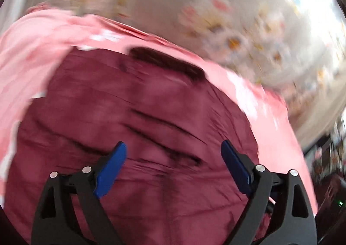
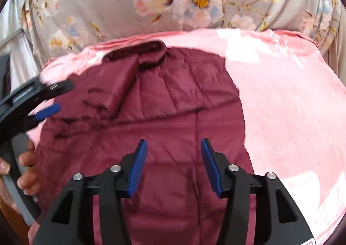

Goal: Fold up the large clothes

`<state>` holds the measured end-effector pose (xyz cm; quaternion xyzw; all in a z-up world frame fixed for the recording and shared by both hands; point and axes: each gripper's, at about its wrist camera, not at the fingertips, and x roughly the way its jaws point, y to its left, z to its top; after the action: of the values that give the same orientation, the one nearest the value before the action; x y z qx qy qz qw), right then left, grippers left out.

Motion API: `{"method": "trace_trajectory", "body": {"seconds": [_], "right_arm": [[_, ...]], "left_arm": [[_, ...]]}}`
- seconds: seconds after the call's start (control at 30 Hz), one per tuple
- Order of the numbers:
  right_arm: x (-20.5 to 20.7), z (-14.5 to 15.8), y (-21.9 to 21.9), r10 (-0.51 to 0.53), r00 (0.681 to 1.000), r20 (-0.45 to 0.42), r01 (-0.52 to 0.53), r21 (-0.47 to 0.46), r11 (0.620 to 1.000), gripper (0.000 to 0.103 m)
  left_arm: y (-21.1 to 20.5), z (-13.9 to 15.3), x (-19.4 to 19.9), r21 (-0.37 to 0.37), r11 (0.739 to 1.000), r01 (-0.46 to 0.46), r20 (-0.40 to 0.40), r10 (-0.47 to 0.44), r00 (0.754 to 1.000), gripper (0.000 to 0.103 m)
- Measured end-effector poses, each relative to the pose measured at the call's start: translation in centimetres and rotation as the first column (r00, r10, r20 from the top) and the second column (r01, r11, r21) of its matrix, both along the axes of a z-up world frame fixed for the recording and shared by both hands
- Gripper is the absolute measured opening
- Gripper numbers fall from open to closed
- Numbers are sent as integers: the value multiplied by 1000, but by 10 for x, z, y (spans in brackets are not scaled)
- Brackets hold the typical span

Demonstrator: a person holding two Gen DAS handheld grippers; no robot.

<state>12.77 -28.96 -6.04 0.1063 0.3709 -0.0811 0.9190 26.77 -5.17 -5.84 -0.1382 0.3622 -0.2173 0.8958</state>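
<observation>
A maroon quilted jacket lies spread on a pink blanket, with its collar at the far side and a sleeve folded across its left part. In the right wrist view, my right gripper hovers open over the jacket's middle seam, with nothing between its blue pads. My left gripper enters from the left edge over the jacket's left side. The left wrist view is blurred: the left gripper stands wide open above wrinkled maroon jacket fabric, gripping nothing.
A grey floral cloth hangs or lies behind the pink blanket. A person's hand holds the left gripper's handle at the lower left. The pink blanket has white patches, and dark clutter sits at the right edge.
</observation>
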Motion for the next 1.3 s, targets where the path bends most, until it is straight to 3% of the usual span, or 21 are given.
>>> {"method": "trace_trajectory", "body": {"seconds": [0.07, 0.2, 0.37, 0.5, 0.63, 0.77, 0.87, 1.0, 1.13, 1.2, 1.27, 1.3], "right_arm": [[15, 11, 8, 35, 999, 33, -35, -15, 999, 55], [54, 18, 42, 135, 990, 51, -131, -86, 988, 62], [103, -11, 95, 241, 970, -34, -242, -212, 947, 60], [120, -27, 96, 173, 983, -58, -182, -311, 933, 58], [102, -20, 32, -23, 999, -31, 17, -174, 985, 58], [63, -16, -20, -141, 990, -11, 141, 7, 990, 61], [47, -12, -36, -165, 986, -3, 165, 33, 986, 62], [53, -8, -62, -155, 988, 18, 150, 158, 976, 62], [69, -8, -78, -203, 979, 11, 200, 134, 971, 62], [73, -13, -85, -212, 977, -9, 211, 142, 967, 62], [83, -22, -88, -194, 980, -46, 198, 150, 969, 61], [87, -27, -86, -178, 982, -66, 186, 148, 971, 58]], "left_arm": [[39, -2, 17, -48, 993, -105, -47, 102, 994, 86], [87, -16, 51, -32, 966, -258, -139, 251, 958, 82], [102, -40, 78, 86, 943, -321, -178, 331, 927, 72], [105, -56, 86, 155, 931, -330, -186, 355, 916, 68], [105, -61, 86, 176, 930, -324, -169, 352, 920, 69], [105, -61, 83, 164, 933, -321, -171, 347, 922, 68], [118, -56, 79, 69, 940, -333, -219, 340, 915, 69], [129, -55, 84, -59, 939, -339, -301, 307, 903, 69], [138, -56, 92, -118, 916, -383, -354, 322, 878, 67], [142, -56, 95, -119, 907, -404, -368, 338, 866, 57], [143, -58, 98, -113, 911, -398, -380, 330, 864, 35], [142, -59, 101, -107, 916, -387, -388, 320, 864, 30]]}}
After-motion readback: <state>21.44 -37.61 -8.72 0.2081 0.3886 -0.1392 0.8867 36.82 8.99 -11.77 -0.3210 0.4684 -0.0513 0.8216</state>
